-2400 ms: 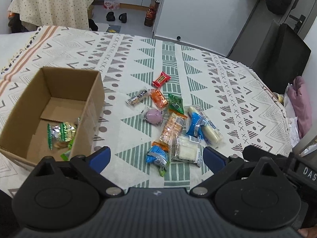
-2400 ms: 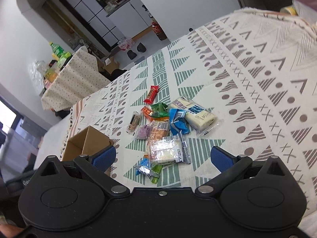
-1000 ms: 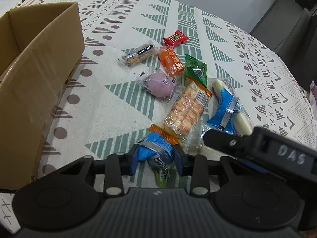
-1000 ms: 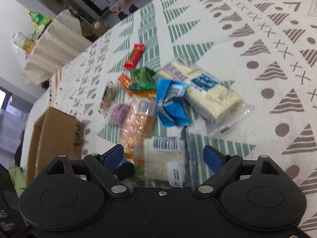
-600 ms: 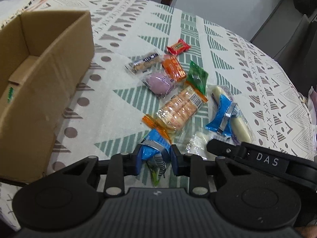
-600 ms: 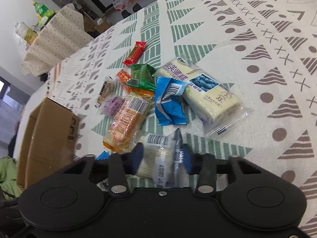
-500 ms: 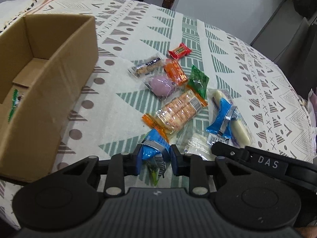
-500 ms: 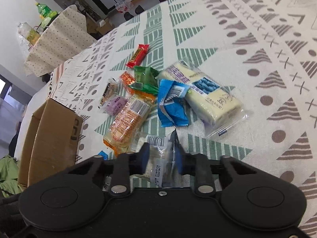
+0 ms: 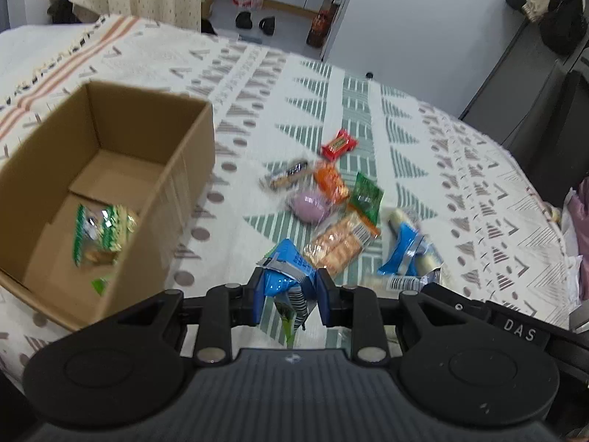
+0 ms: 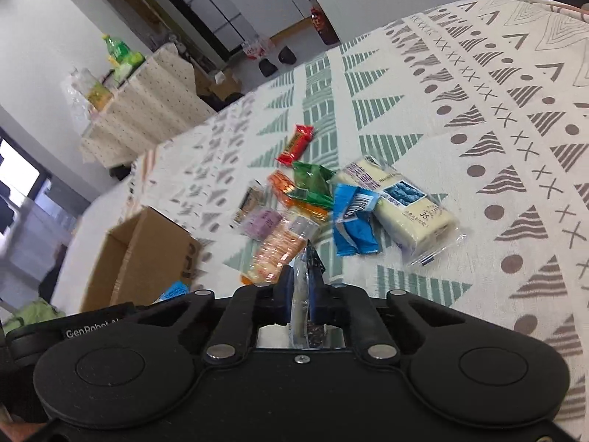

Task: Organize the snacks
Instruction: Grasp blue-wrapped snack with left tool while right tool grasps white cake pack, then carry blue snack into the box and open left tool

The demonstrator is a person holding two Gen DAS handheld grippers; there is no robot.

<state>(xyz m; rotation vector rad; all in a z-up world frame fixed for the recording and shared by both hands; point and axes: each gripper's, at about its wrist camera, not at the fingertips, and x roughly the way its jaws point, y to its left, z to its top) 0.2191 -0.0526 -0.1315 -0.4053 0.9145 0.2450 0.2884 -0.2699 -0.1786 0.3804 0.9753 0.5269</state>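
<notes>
My left gripper (image 9: 289,294) is shut on a blue snack packet (image 9: 285,274), held above the patterned tablecloth just right of the open cardboard box (image 9: 180,169). A green-and-white snack bag (image 9: 101,230) lies inside the box. My right gripper (image 10: 301,294) is shut on a clear-wrapped white snack pack (image 10: 300,296), seen edge-on and lifted off the cloth. The box (image 10: 147,254) sits to its left. Loose on the cloth lie a red bar (image 9: 338,144), an orange packet (image 9: 331,184), a purple round snack (image 9: 309,206), a green packet (image 9: 366,195) and a cracker pack (image 9: 337,246).
A blue wrapper (image 10: 351,221) leans on a long white cake pack (image 10: 408,202) to the right of the pile. The right gripper's body (image 9: 478,316) crosses the left view's lower right. A second covered table (image 10: 147,107) stands behind, with shoes and bottles on the floor.
Both grippers closed on their snacks and lifted them off the cloth. The left one has swung up and toward the box, so the box's inside now shows.
</notes>
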